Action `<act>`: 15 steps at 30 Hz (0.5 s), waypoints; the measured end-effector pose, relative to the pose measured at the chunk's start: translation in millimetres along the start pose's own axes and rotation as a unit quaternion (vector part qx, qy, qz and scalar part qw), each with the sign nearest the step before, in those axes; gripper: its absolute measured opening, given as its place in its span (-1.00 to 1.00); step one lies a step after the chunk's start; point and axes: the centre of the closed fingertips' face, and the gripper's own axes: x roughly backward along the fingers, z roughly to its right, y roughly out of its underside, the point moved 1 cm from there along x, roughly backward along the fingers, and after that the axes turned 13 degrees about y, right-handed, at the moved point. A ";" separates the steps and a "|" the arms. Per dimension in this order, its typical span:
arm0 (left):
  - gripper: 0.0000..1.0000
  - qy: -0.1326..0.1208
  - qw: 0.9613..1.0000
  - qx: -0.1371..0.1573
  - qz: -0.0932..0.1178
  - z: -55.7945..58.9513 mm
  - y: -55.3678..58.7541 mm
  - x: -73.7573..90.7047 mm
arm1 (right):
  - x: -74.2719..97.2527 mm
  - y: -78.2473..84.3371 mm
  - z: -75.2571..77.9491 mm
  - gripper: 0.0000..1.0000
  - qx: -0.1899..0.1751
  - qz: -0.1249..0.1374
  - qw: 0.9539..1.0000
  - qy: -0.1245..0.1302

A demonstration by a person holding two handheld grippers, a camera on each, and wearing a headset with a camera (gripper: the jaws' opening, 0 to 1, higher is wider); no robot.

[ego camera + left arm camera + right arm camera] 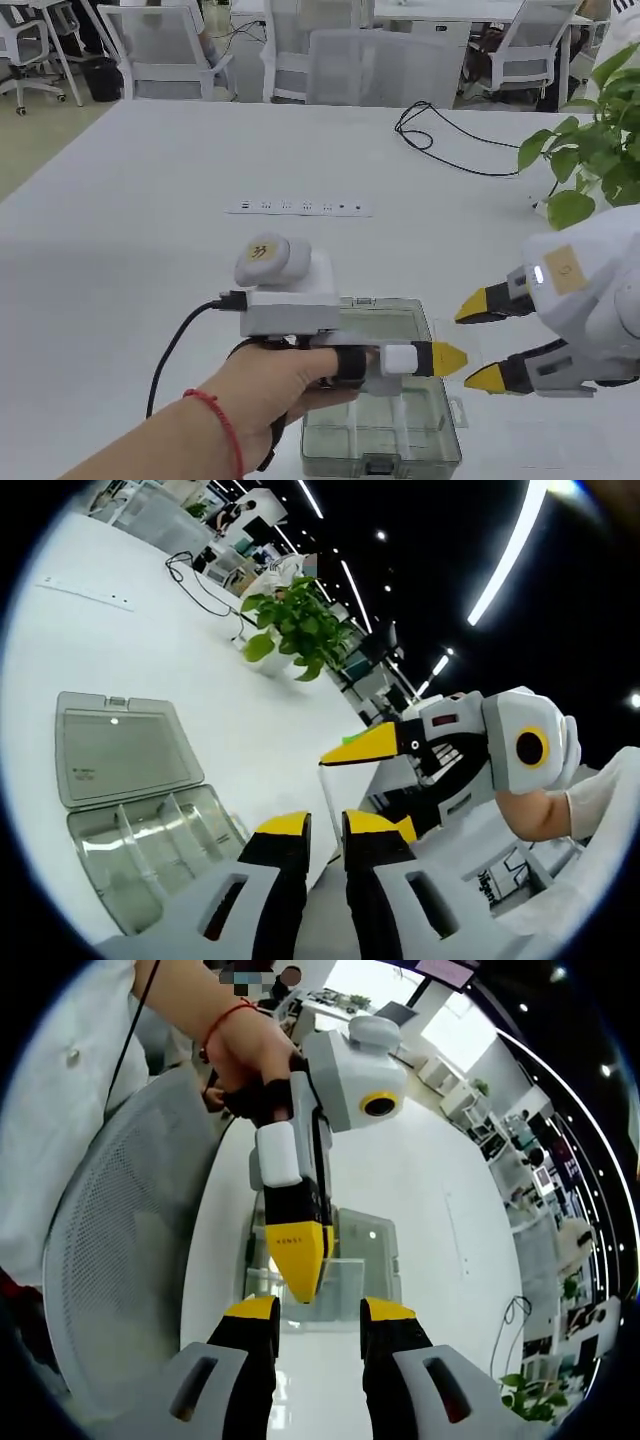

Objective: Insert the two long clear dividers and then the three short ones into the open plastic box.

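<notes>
The open clear plastic box (325,452) lies at the near edge of the table, its lid (400,322) folded back; clear dividers stand inside it (150,825). My left gripper (448,358) reaches rightward over the box, shut on a small clear divider (458,338) that sticks out past its yellow tips. In the left gripper view the divider's thin edge (327,805) rises between the nearly closed jaws. My right gripper (485,342) faces it from the right, open, one jaw above and one below the divider. The right gripper view has the left gripper (300,1260) holding the pane (335,1278) just ahead of the open jaws.
A white power strip (298,208) lies mid-table, and a black cable (440,130) loops at the back right. A green plant (595,150) stands at the right edge. Office chairs (380,65) line the far side, and a mesh chair (110,1260) is close by.
</notes>
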 end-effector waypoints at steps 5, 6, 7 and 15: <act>-1.00 0.007 1.000 -0.002 -0.003 2.6 1.7 -1.0 | -0.1 -0.3 -0.9 -0.34 0.002 -0.001 1.000 0.000; -1.00 0.010 1.000 -0.001 -0.003 3.6 1.6 -1.4 | -0.2 -0.5 -0.8 -0.34 0.003 -0.002 1.000 0.000; -1.00 0.009 1.000 0.000 -0.002 3.6 1.5 -1.7 | -0.2 -0.4 -0.6 -0.34 0.004 -0.002 1.000 0.001; -1.00 0.011 1.000 0.003 0.004 5.6 0.4 -1.2 | 0.7 -1.3 -0.2 -0.34 0.005 -0.002 1.000 0.004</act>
